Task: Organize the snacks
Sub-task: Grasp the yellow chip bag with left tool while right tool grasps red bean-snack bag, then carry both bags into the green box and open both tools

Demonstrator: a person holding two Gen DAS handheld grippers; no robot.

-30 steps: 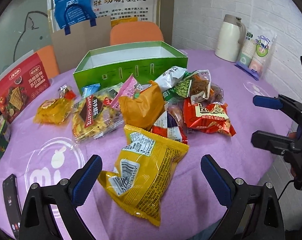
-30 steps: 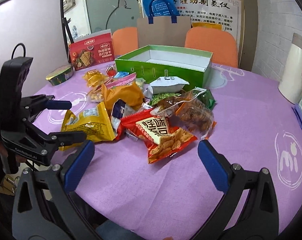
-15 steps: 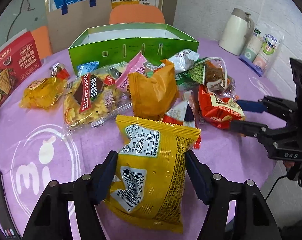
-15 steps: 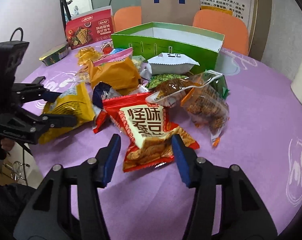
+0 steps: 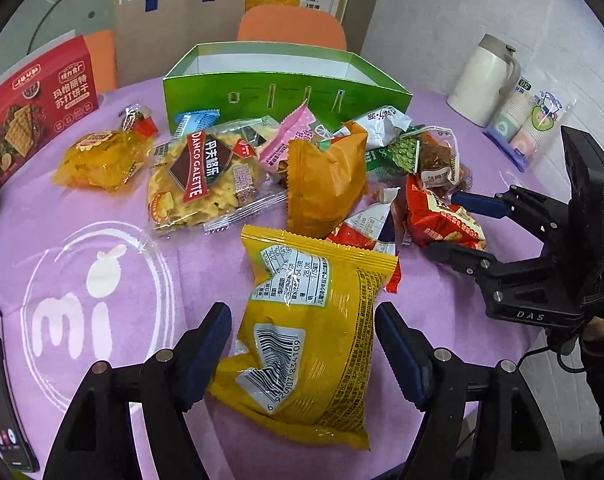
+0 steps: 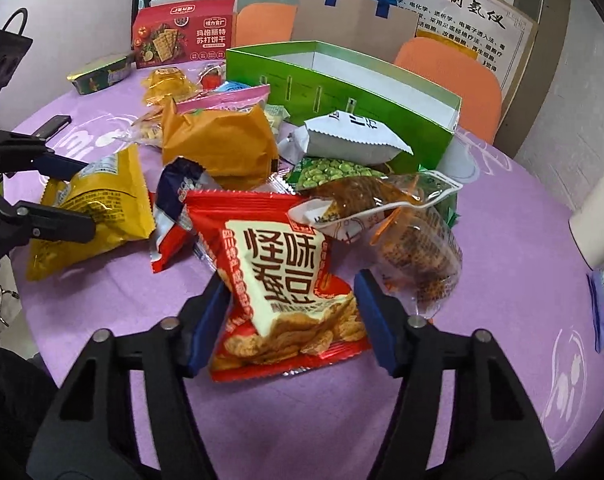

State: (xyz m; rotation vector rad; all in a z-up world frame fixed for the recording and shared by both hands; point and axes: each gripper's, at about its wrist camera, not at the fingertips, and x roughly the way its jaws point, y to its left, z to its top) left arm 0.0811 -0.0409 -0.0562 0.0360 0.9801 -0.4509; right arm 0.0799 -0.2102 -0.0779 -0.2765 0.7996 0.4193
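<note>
Two bags are now bracketed, one by each hand-held gripper, where a second ago both tools hung back from the pile with jaws spread wide. Your left hand-held gripper [image 5: 302, 354] has closed in around the yellow bag [image 5: 306, 336] at 6 o'clock on the worktop [image 5: 102, 248]; the pads sit just beside its edges, and you cannot tell whether they are pinching yet, so treat it as released. Your right hand-held gripper [image 6: 292, 314] has done the same with the red bag [image 6: 286, 292], its left pad touching the wrapper and the right pad just beside it; again, no firm clench shows. Both bags lie on the purple cloth, the red one partly under a clear bag [image 6: 402, 236]. That means the reach is done and the squeeze is the step in hand. The green box [image 5: 286, 80] stands empty at 12 o'clock beyond the heap, the likely place for them. Puffed bags slip, so close fully before lifting.
</note>
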